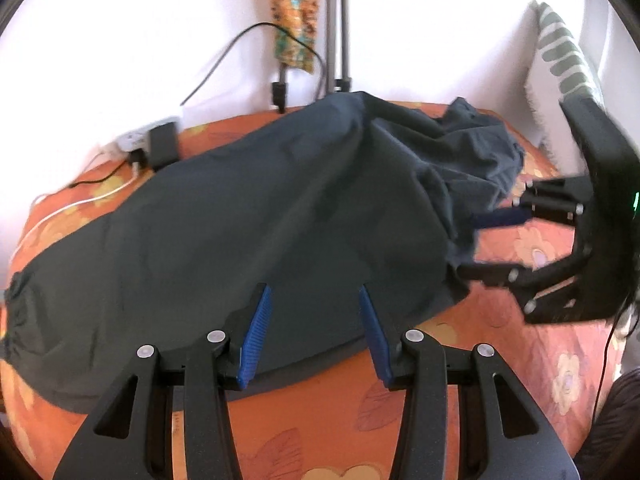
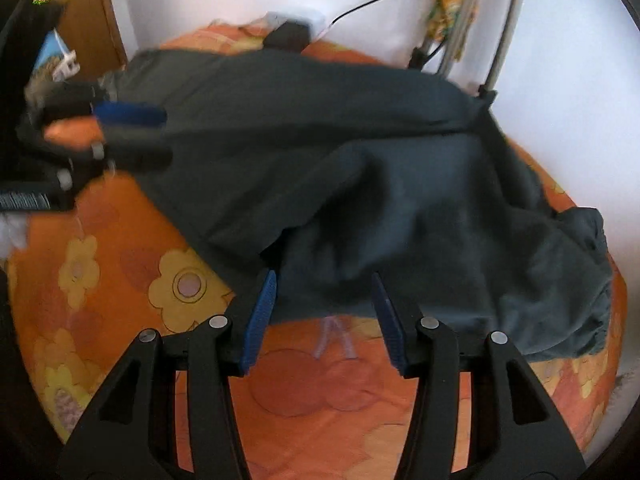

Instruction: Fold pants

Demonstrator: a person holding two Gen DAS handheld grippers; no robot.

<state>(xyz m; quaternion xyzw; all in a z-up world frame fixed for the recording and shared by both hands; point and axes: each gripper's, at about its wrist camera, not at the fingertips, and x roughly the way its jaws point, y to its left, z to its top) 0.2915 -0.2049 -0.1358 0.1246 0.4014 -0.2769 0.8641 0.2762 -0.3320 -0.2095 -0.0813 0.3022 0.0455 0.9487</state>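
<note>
- Dark pants (image 1: 248, 216) spread across an orange flowered bedcover (image 1: 328, 420), one long leg running toward the left of the left wrist view, bunched folds heaped at the far right near the wall.
- Same pants (image 2: 360, 160) in the right wrist view, lying crumpled with a raised ridge through the middle and a gathered end hanging toward the right edge of the bed.
- Left gripper (image 1: 316, 300) low over the near hem of the pants, blue pads (image 1: 256, 332) spread wide apart, nothing between them; cloth visible in the gap beyond the tips.
- Right gripper (image 2: 324, 286) at the near edge of the cloth, pads also spread wide, holding nothing; bare bedcover (image 2: 320, 400) showing beneath the gap.
- Right gripper (image 1: 484, 242) seen from the left wrist camera at the right side, blurred, fingers apart and pointing into the edge of the pants where the folds end.
- Left gripper (image 2: 160, 134) seen from the right wrist camera at the far left, blurred, tips over the left edge of the pants; contact with the cloth impossible to tell there.
- Power strip with a black adapter (image 1: 160, 144) on the bed by the wall, just beyond the far edge of the pants, white and black cables trailing from it.
- Tripod legs (image 1: 340, 40) against the white wall behind the bed, a patterned strip of fabric (image 1: 296, 12) hanging beside them.
- Striped pillow (image 1: 560, 60) propped upright at the right end of the bed.
</note>
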